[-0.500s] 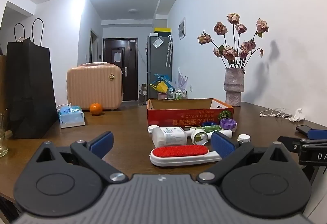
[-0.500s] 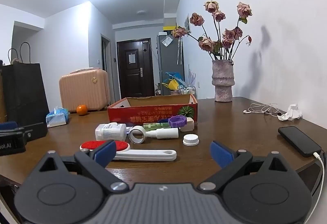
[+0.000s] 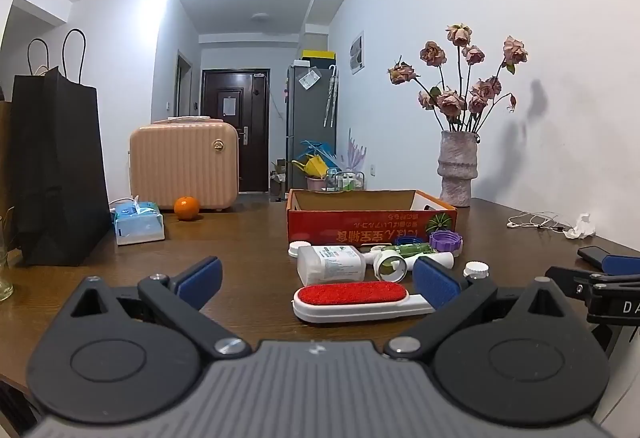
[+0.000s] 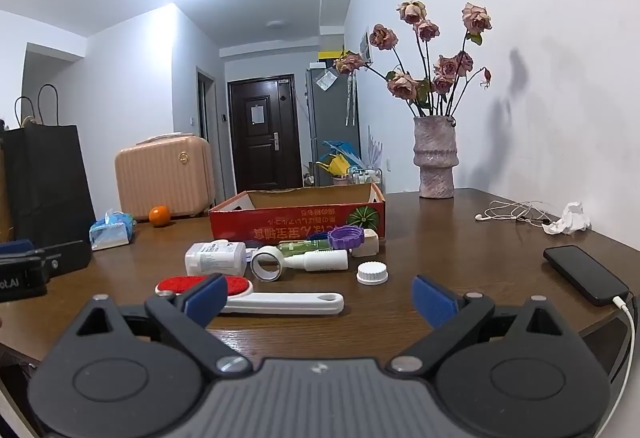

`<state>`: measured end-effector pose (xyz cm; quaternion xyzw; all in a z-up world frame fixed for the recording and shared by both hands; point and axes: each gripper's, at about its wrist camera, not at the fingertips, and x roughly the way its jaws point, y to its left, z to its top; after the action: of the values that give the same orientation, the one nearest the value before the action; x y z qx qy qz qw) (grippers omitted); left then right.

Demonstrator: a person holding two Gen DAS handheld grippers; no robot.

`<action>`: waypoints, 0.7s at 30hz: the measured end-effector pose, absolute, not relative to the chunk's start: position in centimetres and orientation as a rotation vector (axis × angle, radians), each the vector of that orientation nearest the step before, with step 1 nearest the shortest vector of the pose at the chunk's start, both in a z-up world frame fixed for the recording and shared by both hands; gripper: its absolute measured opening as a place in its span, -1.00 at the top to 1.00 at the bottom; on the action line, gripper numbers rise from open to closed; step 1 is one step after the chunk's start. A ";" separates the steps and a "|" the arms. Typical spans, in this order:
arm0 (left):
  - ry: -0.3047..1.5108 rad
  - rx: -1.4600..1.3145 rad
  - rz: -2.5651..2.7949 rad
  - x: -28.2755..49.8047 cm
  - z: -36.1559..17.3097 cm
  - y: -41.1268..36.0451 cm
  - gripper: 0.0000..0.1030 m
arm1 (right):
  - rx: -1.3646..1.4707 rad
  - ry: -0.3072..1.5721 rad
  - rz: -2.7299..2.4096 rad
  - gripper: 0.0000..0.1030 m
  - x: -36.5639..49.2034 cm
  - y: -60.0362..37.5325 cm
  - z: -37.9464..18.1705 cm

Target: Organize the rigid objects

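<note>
Brown wooden table (image 3: 248, 238), bearing a cluster of small rigid items at the centre of both views.

Red cardboard box (image 3: 370, 224): open-topped, printed side facing the cameras, behind the cluster at mid-frame; no contents showed over its front wall.

Lint brush (image 3: 352, 298), white handle, red pad: lay flat nearest the cameras, lower centre of the left view, pad end toward the frame's left.

White squared bottle (image 3: 331, 263): on its side just behind the brush, cap toward the left.

Tape roll (image 4: 267, 265): on edge, hole facing the camera, just right of the squared bottle.

White tube bottle (image 4: 320, 260): on its side, right of the roll. Green tube (image 4: 305, 247): behind it.

Purple ring cap (image 4: 346, 237): beside the box front. White ribbed cap (image 4: 372, 272): alone, right of the cluster.

Left gripper (image 3: 316, 280): blue pads spread wide, nothing between them; the brush lay beyond the pads, untouched.

Right gripper (image 4: 320, 298): pads likewise spread wide, empty, short of the brush handle.

Other stock: pink vase of dried roses (image 4: 435, 162) at right rear; earphones (image 4: 516, 214) and crumpled tissue (image 4: 572, 220) at far right; black phone (image 4: 584, 274) on a cable, right edge; orange (image 3: 186, 208), tissue pack (image 3: 138, 224), peach suitcase (image 3: 184, 166) and black paper bag (image 3: 56, 170) at left.
</note>
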<state>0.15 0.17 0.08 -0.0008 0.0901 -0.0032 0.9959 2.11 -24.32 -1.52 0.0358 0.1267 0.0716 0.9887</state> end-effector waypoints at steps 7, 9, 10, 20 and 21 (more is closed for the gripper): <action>0.179 0.000 -0.006 0.2 0.0 0.3 -1.00 | 0.073 0.252 0.145 -0.93 2.1 -24.5 -1.4; 0.179 0.000 -0.006 0.1 0.0 0.2 -1.00 | 0.072 0.250 0.145 -0.93 2.1 -24.5 -1.4; 0.179 0.001 -0.007 0.1 0.0 0.1 -1.00 | 0.073 0.250 0.147 -0.93 2.0 -24.5 -1.4; 0.177 0.001 -0.007 0.2 -0.1 0.3 -1.00 | 0.075 0.247 0.148 -0.93 2.0 -24.4 -1.5; 0.178 0.001 -0.007 0.2 -0.1 0.3 -1.00 | 0.075 0.247 0.149 -0.93 2.0 -24.4 -1.5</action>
<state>0.16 0.30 -0.09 0.0003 0.0887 -0.0036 0.9961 1.96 -24.36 -1.46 0.0372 0.1231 0.0742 0.9889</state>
